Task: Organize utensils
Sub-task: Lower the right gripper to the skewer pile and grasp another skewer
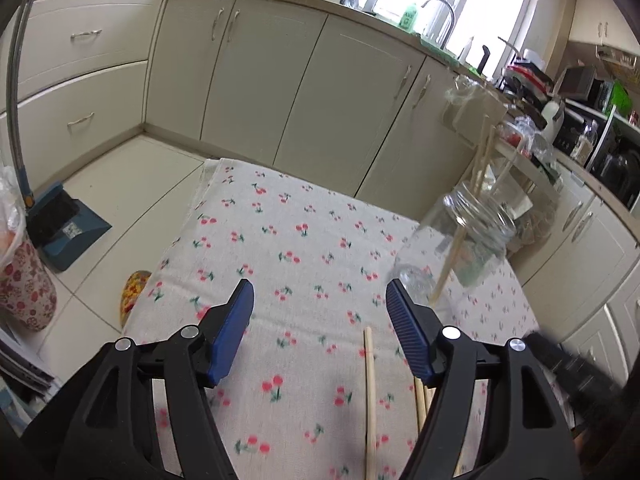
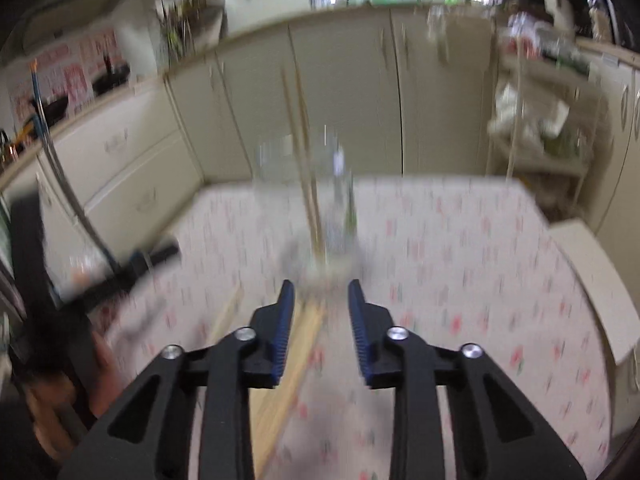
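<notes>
Lying loose by the left claw [image 1: 320, 300], chopsticks [image 1: 370, 396]; right view blurred.

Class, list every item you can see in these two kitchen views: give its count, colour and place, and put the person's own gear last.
Glass jar: one, clear, tilted on the table's right side.
Chopsticks in jar: two, pale wood, sticking out of its mouth.
Loose chopsticks: several, pale wood, lying on the cloth nearest the camera.
Tablecloth: one, beige with red cherries, covering the table.
Dustpan: one, blue, floor left.
Cabinets: cream, behind the table.
Left gripper: black with blue pads, open, empty.
Right gripper: same colours, open, empty.
</notes>
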